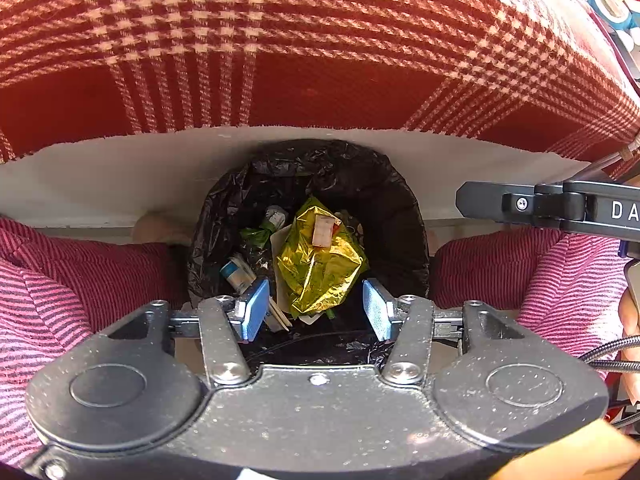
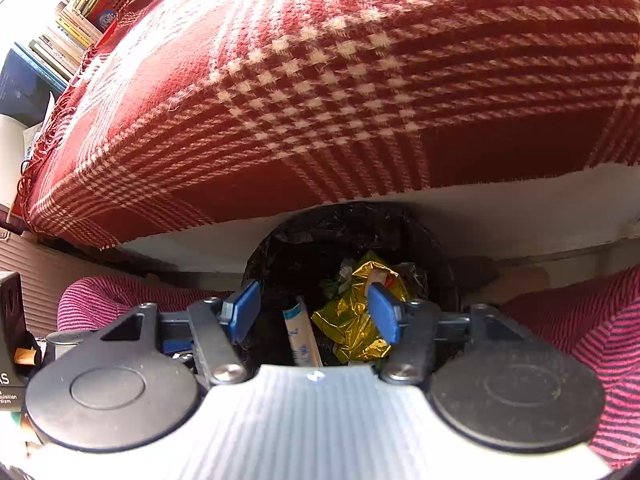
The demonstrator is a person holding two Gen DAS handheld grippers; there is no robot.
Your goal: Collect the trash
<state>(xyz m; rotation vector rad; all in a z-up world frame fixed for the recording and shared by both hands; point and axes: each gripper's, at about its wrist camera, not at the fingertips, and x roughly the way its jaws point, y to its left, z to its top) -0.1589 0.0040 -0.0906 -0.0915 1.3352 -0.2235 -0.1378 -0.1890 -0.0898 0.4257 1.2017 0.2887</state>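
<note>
Both my grippers hang over the round bin lined with black plastic, which sits between striped pink trouser legs.

Left gripper: blue pads apart, nothing between them.

Right gripper: jaws wide, empty.

Crumpled gold foil wrapper lies in the bin at centre; white-and-blue paper tube at its 9 o'clock.

Red-and-cream checked blanket at 12 o'clock.
</note>
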